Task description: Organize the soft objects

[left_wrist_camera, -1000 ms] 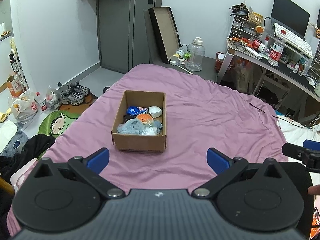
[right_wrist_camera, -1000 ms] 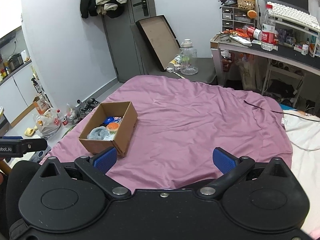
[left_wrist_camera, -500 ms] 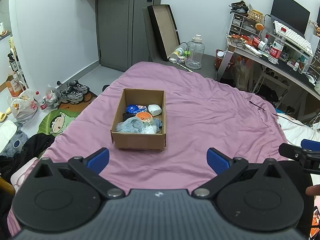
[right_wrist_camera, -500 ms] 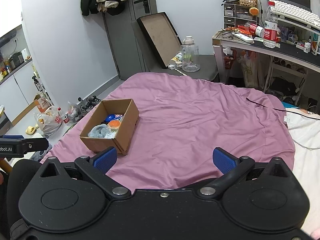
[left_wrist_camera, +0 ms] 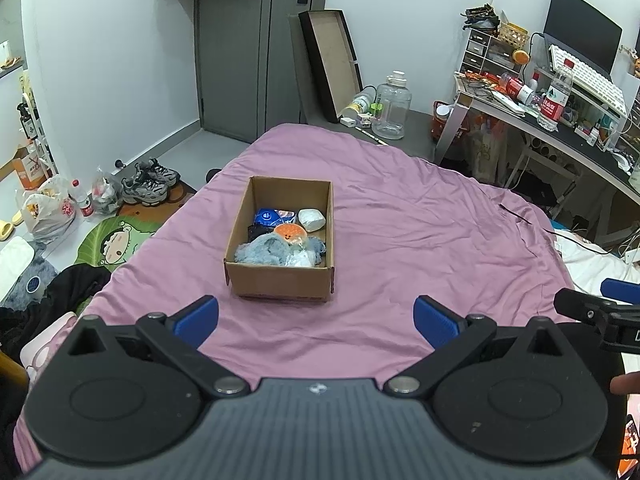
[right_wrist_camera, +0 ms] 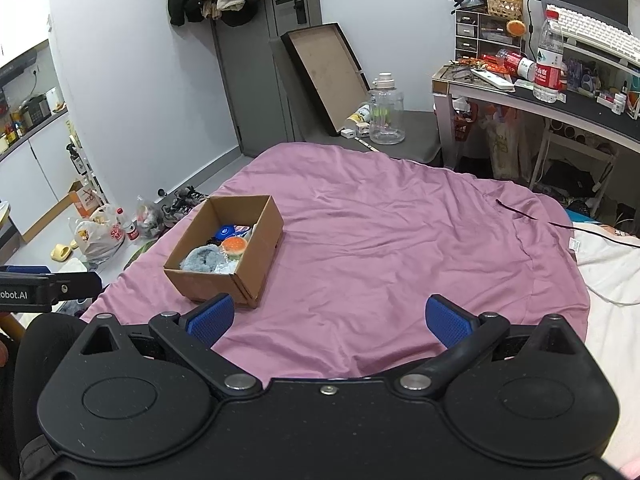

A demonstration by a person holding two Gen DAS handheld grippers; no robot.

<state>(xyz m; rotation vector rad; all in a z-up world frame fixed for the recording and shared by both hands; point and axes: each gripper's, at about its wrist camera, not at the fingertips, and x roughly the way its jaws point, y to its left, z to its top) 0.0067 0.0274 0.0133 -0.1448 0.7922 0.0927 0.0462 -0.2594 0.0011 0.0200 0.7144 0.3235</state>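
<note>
A cardboard box (left_wrist_camera: 280, 280) sits on the pink bed cover (left_wrist_camera: 420, 240); it also shows in the right wrist view (right_wrist_camera: 256, 256). Inside lie a grey-blue fluffy cloth (left_wrist_camera: 264, 250), an orange plush burger (left_wrist_camera: 291, 232), a blue item (left_wrist_camera: 267, 217), a white lump (left_wrist_camera: 312, 219) and a clear bag (left_wrist_camera: 300, 258). My left gripper (left_wrist_camera: 316, 316) is open and empty, held above the bed in front of the box. My right gripper (right_wrist_camera: 330, 316) is open and empty, to the right of the box.
A desk (right_wrist_camera: 560, 104) with bottles, keyboard and clutter stands at the right. A water jug (left_wrist_camera: 394, 106) and a leaning tray (left_wrist_camera: 330, 64) stand past the bed's far end. Shoes (left_wrist_camera: 150, 182) and bags (left_wrist_camera: 48, 208) lie on the floor at the left.
Both grippers have risen and tilted slightly, so the box sits a little lower in both views. Both stay open and empty.
</note>
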